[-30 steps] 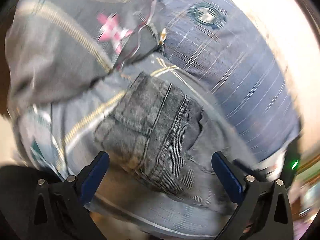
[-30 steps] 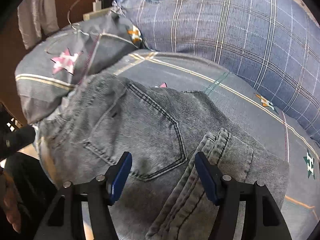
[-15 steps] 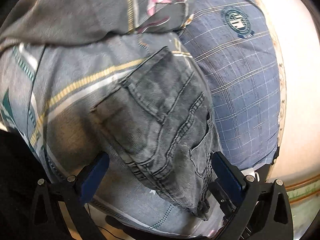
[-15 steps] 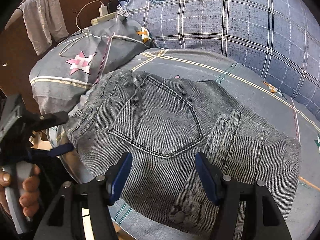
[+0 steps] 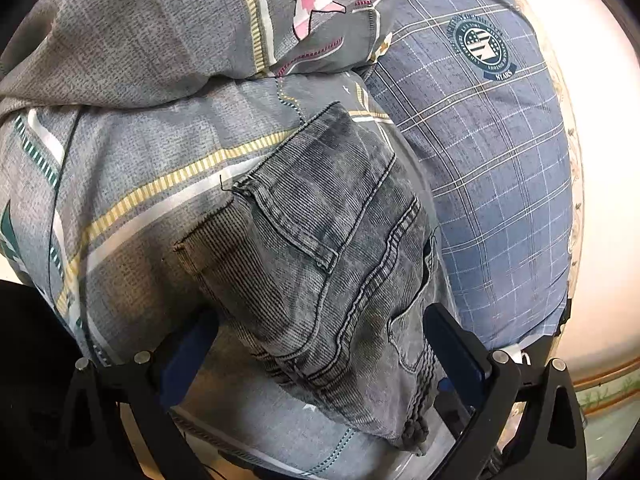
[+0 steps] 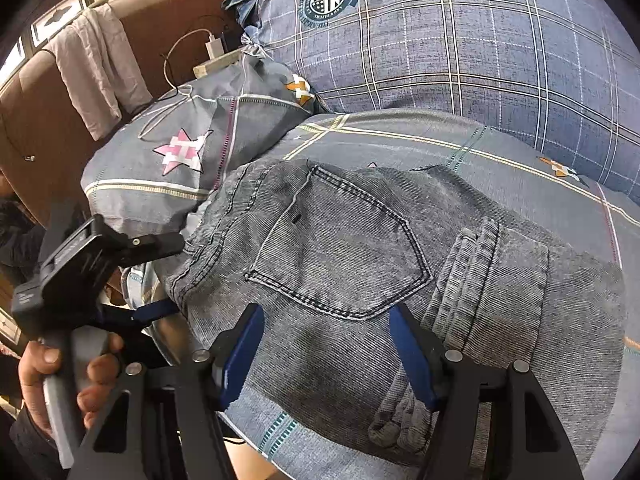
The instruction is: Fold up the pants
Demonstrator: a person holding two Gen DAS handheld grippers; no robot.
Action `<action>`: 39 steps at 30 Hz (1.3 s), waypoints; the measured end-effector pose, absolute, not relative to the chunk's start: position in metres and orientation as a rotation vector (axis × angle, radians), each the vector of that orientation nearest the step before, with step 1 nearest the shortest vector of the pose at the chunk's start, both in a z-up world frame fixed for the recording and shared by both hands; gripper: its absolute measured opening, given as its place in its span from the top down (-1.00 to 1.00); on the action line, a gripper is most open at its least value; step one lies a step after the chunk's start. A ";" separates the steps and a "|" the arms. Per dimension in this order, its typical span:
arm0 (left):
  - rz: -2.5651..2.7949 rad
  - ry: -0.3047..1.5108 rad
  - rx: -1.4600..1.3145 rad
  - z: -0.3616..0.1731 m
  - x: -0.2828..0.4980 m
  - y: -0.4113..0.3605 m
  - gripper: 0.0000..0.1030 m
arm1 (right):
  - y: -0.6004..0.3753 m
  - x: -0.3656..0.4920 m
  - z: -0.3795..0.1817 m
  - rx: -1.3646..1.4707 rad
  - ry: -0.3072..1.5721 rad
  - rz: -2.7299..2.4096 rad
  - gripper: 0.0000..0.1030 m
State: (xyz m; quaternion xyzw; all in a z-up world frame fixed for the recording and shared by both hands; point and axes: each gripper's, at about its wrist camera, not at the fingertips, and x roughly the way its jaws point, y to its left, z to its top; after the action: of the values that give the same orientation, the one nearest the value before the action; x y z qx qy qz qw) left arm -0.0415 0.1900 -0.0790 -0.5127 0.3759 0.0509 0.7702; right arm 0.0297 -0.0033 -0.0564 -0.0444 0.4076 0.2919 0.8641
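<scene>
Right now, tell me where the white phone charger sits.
In the right wrist view the white phone charger sits upper left, on a wooden ledge against the brown headboard, behind the star-print pillow.

Folded grey washed-denim pants [image 6: 360,264], back pocket up, flat on the grey patterned bed cover [image 6: 520,160].

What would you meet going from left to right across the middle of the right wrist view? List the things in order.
Hand holding the left gripper → folded grey jeans with back pocket → grey patterned bedsheet.
</scene>
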 end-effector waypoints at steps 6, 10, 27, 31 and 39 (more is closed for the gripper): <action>0.063 0.776 -1.147 -0.084 -0.047 0.200 -0.98 | -0.009 0.026 -0.055 -0.114 0.873 0.588 -0.33; 0.039 0.756 -1.171 -0.086 -0.042 0.206 -0.98 | 0.004 0.031 -0.052 -0.142 0.893 0.581 -0.33; 0.087 0.806 -1.062 -0.085 -0.035 0.203 -0.60 | 0.055 0.058 -0.067 -0.210 0.981 0.532 -0.33; 0.091 0.816 -1.045 -0.084 -0.034 0.202 -0.60 | 0.067 0.062 -0.088 -0.313 1.032 0.505 -0.36; 0.100 0.823 -1.052 -0.084 -0.031 0.201 -0.59 | 0.077 0.059 -0.088 -0.399 1.025 0.479 -0.41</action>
State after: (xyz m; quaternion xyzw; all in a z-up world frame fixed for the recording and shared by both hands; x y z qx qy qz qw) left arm -0.0309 0.2012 -0.0842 -0.4876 0.3812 0.0464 0.7841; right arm 0.0594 0.0768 -0.0885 -0.1879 0.4822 0.2255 0.8254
